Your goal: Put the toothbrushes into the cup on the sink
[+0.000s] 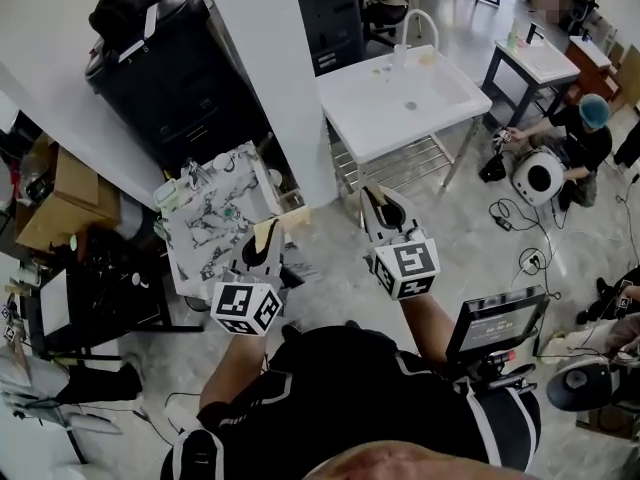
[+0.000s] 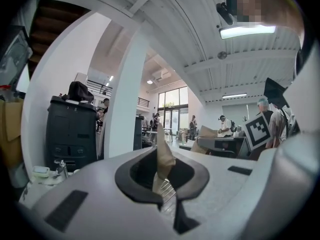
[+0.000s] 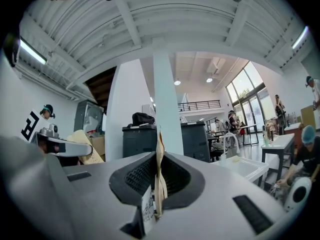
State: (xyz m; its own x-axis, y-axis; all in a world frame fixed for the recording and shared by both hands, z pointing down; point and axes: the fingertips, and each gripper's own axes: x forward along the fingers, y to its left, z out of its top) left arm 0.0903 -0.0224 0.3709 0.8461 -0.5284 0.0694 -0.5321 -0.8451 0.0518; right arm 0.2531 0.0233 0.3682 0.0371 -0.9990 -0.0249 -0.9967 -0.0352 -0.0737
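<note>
Pale workshop floor underfoot, white sink (image 1: 440, 108) well ahead, both claws clenched
Left gripper (image 1: 268, 238) pinched on a flat tan strip (image 2: 162, 156), right gripper (image 1: 378, 198) pinched on the other tan strip (image 3: 160, 179) beside a printed tag (image 3: 146, 209); possibly wrapped toothbrushes, cannot tell. Both held well apart from the sink and from what looks like the cup (image 1: 400, 58) at its back rim. Likely risks: thin strips slipping or bending on the way over, missing the cup's narrow mouth, tipping it with a jaw
</note>
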